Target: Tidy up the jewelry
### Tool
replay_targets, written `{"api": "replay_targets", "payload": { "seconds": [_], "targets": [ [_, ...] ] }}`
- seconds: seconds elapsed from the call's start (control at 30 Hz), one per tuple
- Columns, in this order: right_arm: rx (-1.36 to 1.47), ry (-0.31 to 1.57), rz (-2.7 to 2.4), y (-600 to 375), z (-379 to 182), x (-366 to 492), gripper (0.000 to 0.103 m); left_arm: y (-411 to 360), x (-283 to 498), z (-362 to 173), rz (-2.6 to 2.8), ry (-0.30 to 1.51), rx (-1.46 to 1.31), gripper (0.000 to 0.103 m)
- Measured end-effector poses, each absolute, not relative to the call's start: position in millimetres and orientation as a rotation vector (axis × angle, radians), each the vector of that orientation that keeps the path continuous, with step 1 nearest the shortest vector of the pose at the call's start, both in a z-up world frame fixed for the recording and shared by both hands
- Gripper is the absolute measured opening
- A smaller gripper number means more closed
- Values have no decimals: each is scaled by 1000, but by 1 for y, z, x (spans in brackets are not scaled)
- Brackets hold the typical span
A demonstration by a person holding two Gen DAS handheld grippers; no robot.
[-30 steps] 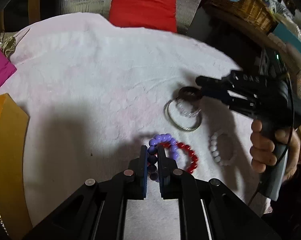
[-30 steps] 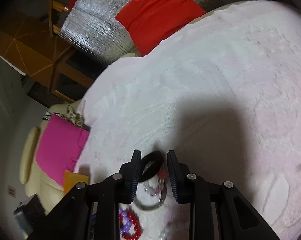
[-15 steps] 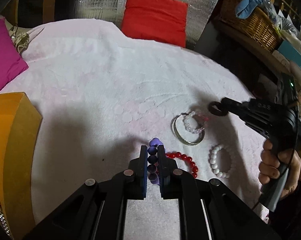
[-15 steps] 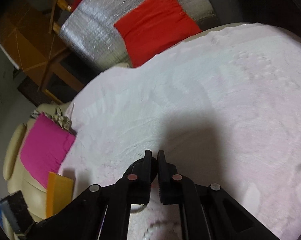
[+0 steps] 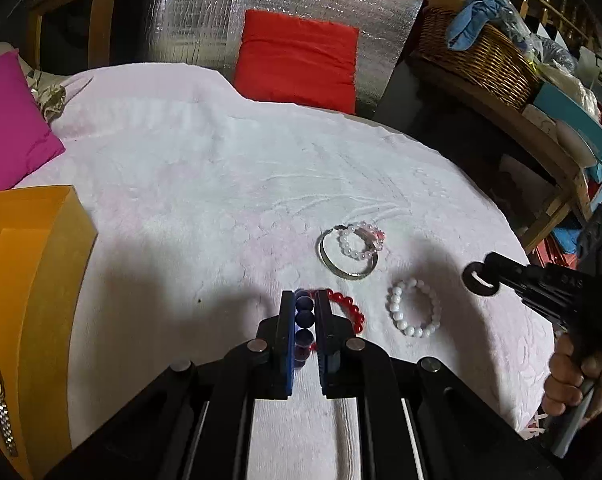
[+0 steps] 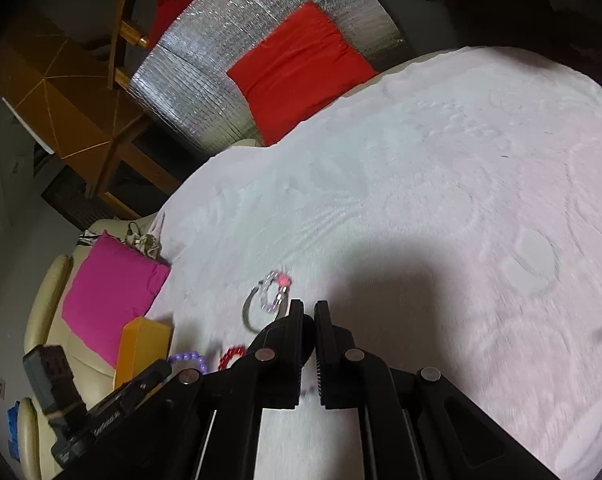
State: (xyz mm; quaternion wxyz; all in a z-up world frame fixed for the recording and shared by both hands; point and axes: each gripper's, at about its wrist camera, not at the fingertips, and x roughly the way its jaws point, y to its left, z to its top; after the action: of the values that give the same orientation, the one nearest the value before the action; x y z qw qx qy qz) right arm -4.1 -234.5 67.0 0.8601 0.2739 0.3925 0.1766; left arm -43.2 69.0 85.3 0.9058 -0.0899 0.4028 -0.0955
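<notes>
Through the left wrist camera, the left gripper (image 5: 305,312) is clenched on a string of dark purple beads (image 5: 304,318), lifted over the white blanket (image 5: 221,184). A red bead bracelet (image 5: 351,312) lies just at its one o'clock, a white pearl bracelet (image 5: 415,307) at two o'clock, and a metal bangle (image 5: 347,256) with a small pearl loop inside sits at twelve. The yellow box (image 5: 29,264) waits at nine o'clock. At three o'clock the right gripper (image 5: 485,278) pinches a black ring (image 5: 481,279).

Through the right wrist camera, that gripper's jaws stand nearly together; the ring is probably the dark shape between them, though it blurs. To do this well, carry both pieces level toward the box, grips firm, beads hanging free of the red bracelet.
</notes>
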Motion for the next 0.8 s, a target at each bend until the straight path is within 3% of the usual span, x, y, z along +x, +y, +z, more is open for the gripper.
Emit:
{"api": "replay_targets", "payload": {
  "seconds": [0.53, 0.8],
  "targets": [
    [405, 792, 411, -183, 69, -72, 6, 44, -130, 88, -130, 782, -33, 10],
    [285, 773, 553, -110, 103, -94, 6, 74, -180, 148, -56, 686, -52, 10]
  ]
}}
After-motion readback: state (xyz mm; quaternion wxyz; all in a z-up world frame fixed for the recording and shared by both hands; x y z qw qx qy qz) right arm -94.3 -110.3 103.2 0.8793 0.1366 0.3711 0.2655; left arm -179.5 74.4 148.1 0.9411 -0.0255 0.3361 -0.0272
